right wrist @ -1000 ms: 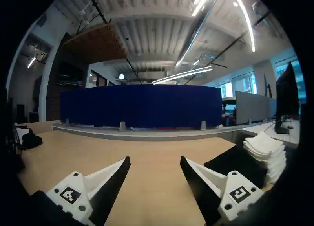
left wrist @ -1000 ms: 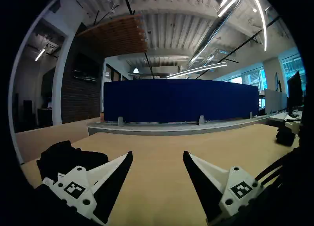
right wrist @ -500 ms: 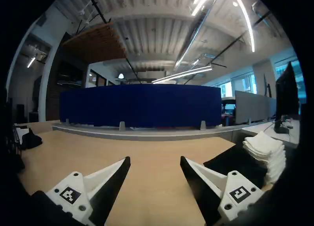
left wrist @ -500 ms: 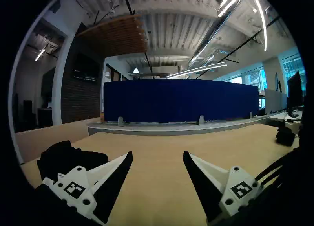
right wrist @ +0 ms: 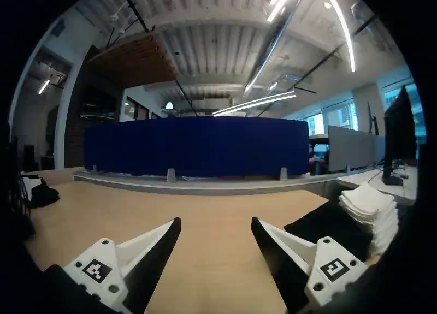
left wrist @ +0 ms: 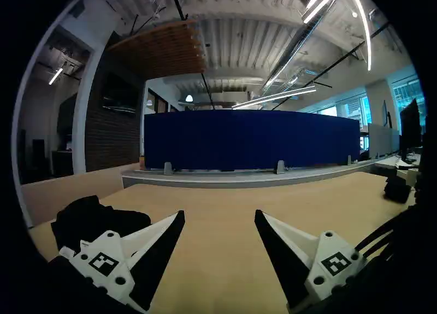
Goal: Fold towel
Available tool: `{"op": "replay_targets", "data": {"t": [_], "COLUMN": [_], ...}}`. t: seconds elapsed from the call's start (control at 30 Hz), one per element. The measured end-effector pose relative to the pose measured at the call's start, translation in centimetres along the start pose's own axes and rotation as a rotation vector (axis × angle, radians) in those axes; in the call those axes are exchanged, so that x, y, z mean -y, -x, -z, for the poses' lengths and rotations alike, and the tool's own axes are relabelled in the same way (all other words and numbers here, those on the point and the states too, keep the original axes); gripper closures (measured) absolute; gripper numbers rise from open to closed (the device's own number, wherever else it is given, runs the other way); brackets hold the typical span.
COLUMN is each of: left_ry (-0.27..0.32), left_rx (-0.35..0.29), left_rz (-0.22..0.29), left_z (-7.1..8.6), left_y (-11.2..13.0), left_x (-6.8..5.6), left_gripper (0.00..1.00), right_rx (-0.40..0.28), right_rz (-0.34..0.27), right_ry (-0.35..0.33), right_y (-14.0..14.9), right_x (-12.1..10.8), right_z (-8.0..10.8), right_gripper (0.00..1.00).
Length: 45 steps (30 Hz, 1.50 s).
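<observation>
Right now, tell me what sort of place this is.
Likely an open-plan office: a long blue partition, a desk monitor, and strip lights under an exposed ceiling.

Left gripper (left wrist: 218,212) and right gripper (right wrist: 216,220): each has two wedge-shaped white fingers (left wrist: 297,240) tapering to points, with black inner faces. Every finger bears a square black-and-white marker (left wrist: 335,263) flanked by small dark screw holes. Black cables (left wrist: 381,235) run beside the left gripper's right-hand finger.

We see black cloth (right wrist: 333,226) beside white towel stack (right wrist: 371,213) part-hidden by right gripper (right wrist: 216,222); stack's far side cropped.
</observation>
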<state>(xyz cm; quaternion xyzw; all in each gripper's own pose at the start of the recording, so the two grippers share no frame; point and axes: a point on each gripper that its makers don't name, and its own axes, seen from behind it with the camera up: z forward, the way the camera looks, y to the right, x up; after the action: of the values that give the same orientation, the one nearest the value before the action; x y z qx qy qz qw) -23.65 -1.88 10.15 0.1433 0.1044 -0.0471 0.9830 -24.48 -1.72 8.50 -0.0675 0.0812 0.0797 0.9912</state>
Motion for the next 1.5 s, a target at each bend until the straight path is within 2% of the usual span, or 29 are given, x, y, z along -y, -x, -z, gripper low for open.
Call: {"op": "replay_targets", "data": {"t": [1.5], "left_ry": [0.0], "left_rx": [0.001], "left_rz": [0.003], "left_z": [-0.25], "left_y": [-0.04], "left_x": [0.03], "left_gripper": [0.05], "right_rx": [0.0], "right_rz": [0.001], "right_ry": [-0.001], "right_y": [0.14], "right_x": [-0.23], "right_z": [0.38], "right_gripper": [0.0]}}
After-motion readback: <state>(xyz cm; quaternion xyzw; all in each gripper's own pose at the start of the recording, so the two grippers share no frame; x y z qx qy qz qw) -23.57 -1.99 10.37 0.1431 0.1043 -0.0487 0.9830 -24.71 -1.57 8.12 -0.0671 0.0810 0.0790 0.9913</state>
